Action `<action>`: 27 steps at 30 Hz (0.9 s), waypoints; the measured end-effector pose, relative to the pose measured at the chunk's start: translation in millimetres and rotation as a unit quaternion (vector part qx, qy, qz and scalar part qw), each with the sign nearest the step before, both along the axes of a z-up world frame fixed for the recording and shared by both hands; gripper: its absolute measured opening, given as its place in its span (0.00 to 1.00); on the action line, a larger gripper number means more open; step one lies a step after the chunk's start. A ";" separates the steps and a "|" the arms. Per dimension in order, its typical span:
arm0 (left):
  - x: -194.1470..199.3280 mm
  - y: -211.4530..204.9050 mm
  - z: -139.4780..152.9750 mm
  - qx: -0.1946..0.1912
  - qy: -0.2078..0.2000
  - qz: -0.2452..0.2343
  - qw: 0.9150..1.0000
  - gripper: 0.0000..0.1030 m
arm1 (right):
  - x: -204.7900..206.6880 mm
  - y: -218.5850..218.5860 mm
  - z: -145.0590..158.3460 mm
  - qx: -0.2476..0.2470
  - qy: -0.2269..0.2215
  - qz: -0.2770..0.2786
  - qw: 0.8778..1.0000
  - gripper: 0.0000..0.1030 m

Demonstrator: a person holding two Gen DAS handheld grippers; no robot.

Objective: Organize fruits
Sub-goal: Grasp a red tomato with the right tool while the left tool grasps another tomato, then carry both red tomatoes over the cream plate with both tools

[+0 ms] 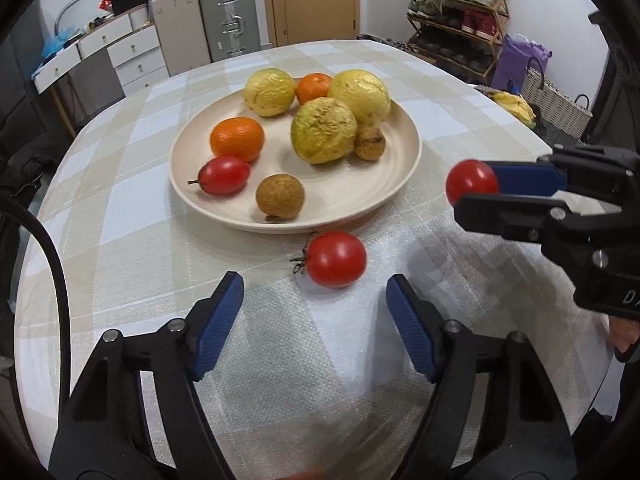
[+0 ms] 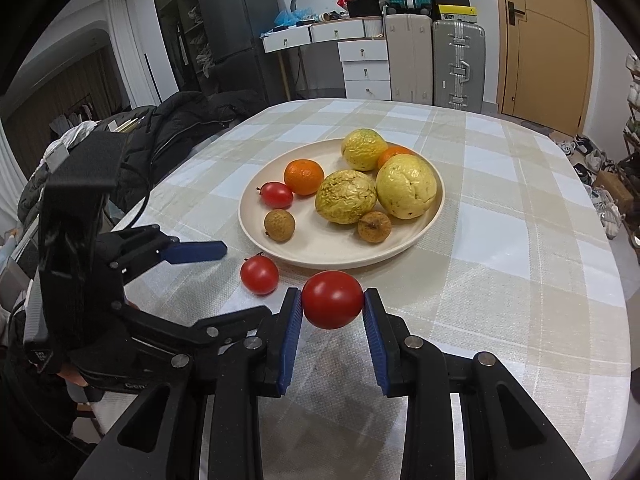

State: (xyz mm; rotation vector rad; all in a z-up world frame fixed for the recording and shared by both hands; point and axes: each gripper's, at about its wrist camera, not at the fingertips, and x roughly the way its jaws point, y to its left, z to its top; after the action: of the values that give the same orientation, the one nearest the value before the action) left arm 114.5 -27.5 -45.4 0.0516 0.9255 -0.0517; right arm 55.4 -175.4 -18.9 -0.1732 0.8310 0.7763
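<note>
Fruits: eight already lie on the cream plate (image 2: 434, 204). One tomato (image 2: 332, 305) is gripped in the right claw (image 2: 332, 308) near the plate's rim; another tomato (image 1: 335, 259) sits loose on the checked-cloth bench (image 1: 120, 220) before the open, empty left claw (image 1: 314, 300). Cluttered room: suitcases (image 2: 436, 64), drawers, shoe rack
</note>
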 end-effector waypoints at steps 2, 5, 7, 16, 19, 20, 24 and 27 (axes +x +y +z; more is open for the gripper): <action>0.8 -1.5 0.7 0.002 -0.004 0.001 1.000 0.66 | 0.8 -1.3 0.1 0.000 0.000 -0.002 1.000 0.31; 4.6 -3.4 0.4 0.000 -0.002 -0.004 1.000 0.62 | 1.5 -2.0 -0.2 0.000 0.000 -0.004 1.000 0.31; 6.4 -4.5 0.8 -0.002 -0.002 -0.009 1.000 0.58 | 1.9 -1.9 -0.7 0.000 0.001 -0.003 1.000 0.31; 6.1 -9.9 3.0 -0.006 -0.007 -0.027 1.000 0.34 | 2.6 -1.5 -2.4 -0.001 0.003 -0.001 1.000 0.31; 5.9 -8.1 2.9 -0.016 -0.005 -0.029 0.999 0.33 | 2.6 -1.5 -2.5 -0.001 0.003 -0.002 1.000 0.31; 6.0 -7.4 2.9 -0.018 -0.005 -0.029 0.999 0.32 | 2.6 -1.5 -2.5 -0.001 0.003 -0.002 1.000 0.31; 6.4 -6.7 3.1 -0.018 -0.006 -0.030 0.999 0.32 | 2.6 -1.4 -2.7 -0.001 0.003 -0.002 1.000 0.31; 5.1 -5.3 4.3 -0.020 -0.011 -0.029 0.999 0.32 | 2.8 -1.5 -2.5 -0.001 0.003 -0.002 1.000 0.31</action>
State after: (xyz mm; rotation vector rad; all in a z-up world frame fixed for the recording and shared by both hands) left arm 119.7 -32.9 -41.1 0.0407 0.9014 -0.1233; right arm 58.2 -176.9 -21.4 -0.1705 0.8366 0.7724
